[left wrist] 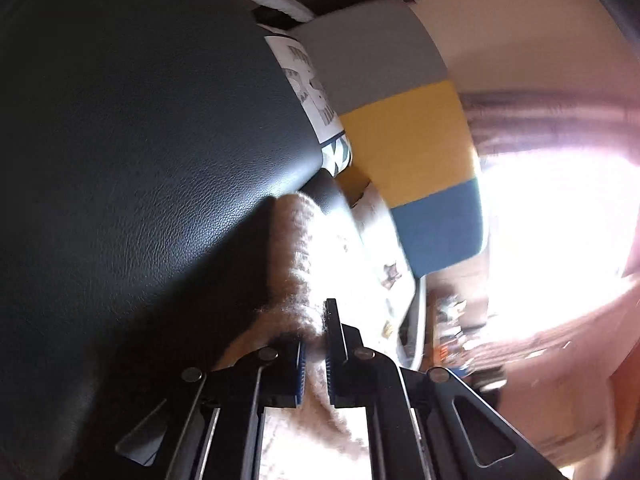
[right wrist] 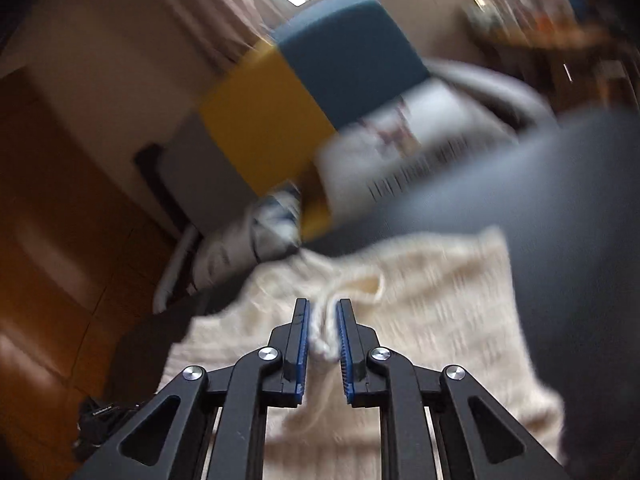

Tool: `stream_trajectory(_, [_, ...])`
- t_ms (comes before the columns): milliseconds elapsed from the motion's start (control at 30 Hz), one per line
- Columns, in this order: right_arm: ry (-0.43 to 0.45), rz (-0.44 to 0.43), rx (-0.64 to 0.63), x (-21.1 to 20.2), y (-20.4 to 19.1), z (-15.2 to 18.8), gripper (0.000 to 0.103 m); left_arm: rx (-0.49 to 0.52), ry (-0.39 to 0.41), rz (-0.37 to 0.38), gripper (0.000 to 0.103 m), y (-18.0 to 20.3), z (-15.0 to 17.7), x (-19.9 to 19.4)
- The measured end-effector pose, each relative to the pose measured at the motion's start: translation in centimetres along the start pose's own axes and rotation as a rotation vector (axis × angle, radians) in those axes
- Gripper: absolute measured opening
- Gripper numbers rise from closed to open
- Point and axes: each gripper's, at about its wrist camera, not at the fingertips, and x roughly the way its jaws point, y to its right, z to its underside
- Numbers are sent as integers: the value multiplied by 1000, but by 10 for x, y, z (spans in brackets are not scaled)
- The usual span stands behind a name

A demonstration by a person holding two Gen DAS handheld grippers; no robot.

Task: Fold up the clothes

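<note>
A cream knitted sweater lies spread over a dark leather seat. In the right wrist view my right gripper is shut on a bunched fold of the sweater, and the knit spreads out below and to the right of the fingers. In the left wrist view my left gripper is shut on another edge of the same cream sweater, which rises as a fuzzy ridge just beyond the fingertips. Both views are tilted and the right one is blurred.
A cushion in grey, yellow and blue bands leans behind the seat, also in the right view as the cushion. Printed white fabric lies beside it. Bright window with curtains, wooden floor, cluttered shelf.
</note>
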Motion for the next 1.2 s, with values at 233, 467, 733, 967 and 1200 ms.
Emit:
stream_trajectory(233, [-165, 104, 167, 38, 59, 26, 16, 10, -58, -55, 6, -10, 0, 10])
stream_trajectory(467, [-160, -114, 448, 6, 101, 62, 19, -2, -67, -55, 6, -12, -1, 13])
stream_trajectory(733, [-168, -159, 613, 17, 106, 80, 31, 4, -95, -68, 8, -9, -2, 24])
stream_trajectory(967, [-145, -175, 631, 1, 96, 92, 68, -11, -108, -63, 9, -10, -5, 28])
stream_trajectory(1200, [-113, -182, 620, 15, 82, 89, 58, -23, -116, -54, 9, -19, -11, 14])
